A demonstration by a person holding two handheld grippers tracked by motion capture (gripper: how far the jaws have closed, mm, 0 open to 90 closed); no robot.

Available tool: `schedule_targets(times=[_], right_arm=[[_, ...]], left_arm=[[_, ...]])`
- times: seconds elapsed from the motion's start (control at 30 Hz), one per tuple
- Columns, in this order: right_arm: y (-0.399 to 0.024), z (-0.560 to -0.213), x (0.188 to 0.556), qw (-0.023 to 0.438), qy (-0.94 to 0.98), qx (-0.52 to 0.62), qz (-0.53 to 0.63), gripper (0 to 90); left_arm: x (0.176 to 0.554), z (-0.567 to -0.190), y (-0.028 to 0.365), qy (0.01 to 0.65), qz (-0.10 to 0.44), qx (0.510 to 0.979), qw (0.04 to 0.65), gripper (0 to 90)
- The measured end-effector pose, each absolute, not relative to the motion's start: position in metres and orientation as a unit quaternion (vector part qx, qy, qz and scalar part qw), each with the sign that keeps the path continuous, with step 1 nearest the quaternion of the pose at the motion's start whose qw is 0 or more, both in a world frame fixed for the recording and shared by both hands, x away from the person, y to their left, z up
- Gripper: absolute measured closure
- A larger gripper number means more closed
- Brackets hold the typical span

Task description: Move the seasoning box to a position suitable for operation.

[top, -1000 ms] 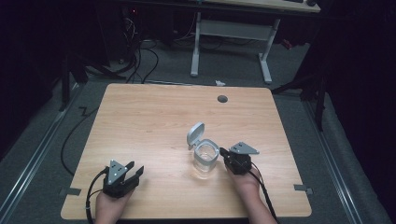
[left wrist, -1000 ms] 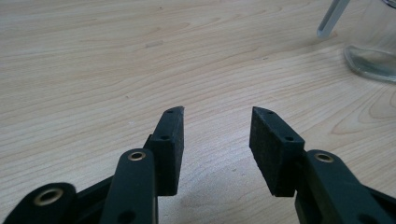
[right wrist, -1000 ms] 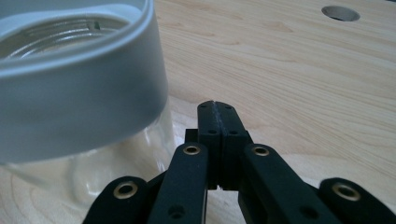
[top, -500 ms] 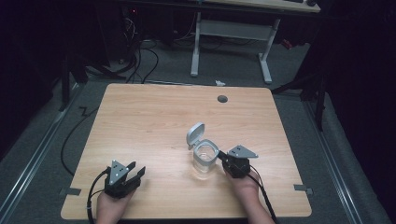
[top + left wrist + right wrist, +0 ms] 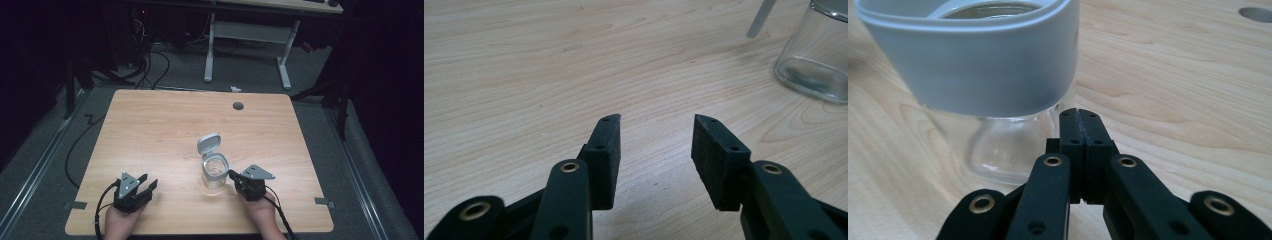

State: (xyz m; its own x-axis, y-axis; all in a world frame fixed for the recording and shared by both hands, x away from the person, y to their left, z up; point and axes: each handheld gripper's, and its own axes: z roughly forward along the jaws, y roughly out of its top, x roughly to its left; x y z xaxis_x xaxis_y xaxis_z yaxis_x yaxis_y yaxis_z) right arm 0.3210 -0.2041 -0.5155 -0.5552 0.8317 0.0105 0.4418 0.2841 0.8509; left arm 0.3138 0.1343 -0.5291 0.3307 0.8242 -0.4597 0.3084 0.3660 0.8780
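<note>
A clear glass jar [image 5: 215, 175] with a pale grey collar stands upright on the wooden table [image 5: 165, 125], its flip lid [image 5: 208, 143] tipped up and open. My right gripper [image 5: 231, 174] is shut with nothing between its jaws. Its tips sit right beside the jar's right side, and I cannot tell whether they touch. In the right gripper view the shut gripper [image 5: 1079, 117] points just under the collar of the jar [image 5: 983, 65]. My left gripper [image 5: 149, 181] rests open near the front left edge. Its jaws [image 5: 656, 125] stand apart over bare wood, the jar [image 5: 816, 55] farther off.
A round cable hole [image 5: 238, 105] sits near the table's far edge. Beyond the table stand a white desk frame [image 5: 247, 35] and loose cables on the dark floor. Each gripper trails a black cable over the front edge.
My right gripper has drawn back a little toward the front edge while staying beside the jar. The left gripper and the jar have kept still.
</note>
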Motion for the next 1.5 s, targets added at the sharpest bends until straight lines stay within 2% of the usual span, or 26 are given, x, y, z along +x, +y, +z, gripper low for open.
schedule_targets(times=[0.73,1.17,1.5], right_arm=[[-0.177,-0.52,0.304,0.205,0.782,0.383,0.447,88.3],[-0.198,-0.514,0.309,0.222,0.763,0.418,0.441,88.3],[-0.215,-0.508,0.325,0.236,0.744,0.449,0.434,90.0]], left_arm=[[0.299,-0.527,0.108,0.514,0.177,0.549,0.635,55.8],[0.286,-0.524,0.083,0.49,0.127,0.559,0.657,62.7],[0.283,-0.524,0.056,0.48,0.117,0.563,0.662,71.1]])
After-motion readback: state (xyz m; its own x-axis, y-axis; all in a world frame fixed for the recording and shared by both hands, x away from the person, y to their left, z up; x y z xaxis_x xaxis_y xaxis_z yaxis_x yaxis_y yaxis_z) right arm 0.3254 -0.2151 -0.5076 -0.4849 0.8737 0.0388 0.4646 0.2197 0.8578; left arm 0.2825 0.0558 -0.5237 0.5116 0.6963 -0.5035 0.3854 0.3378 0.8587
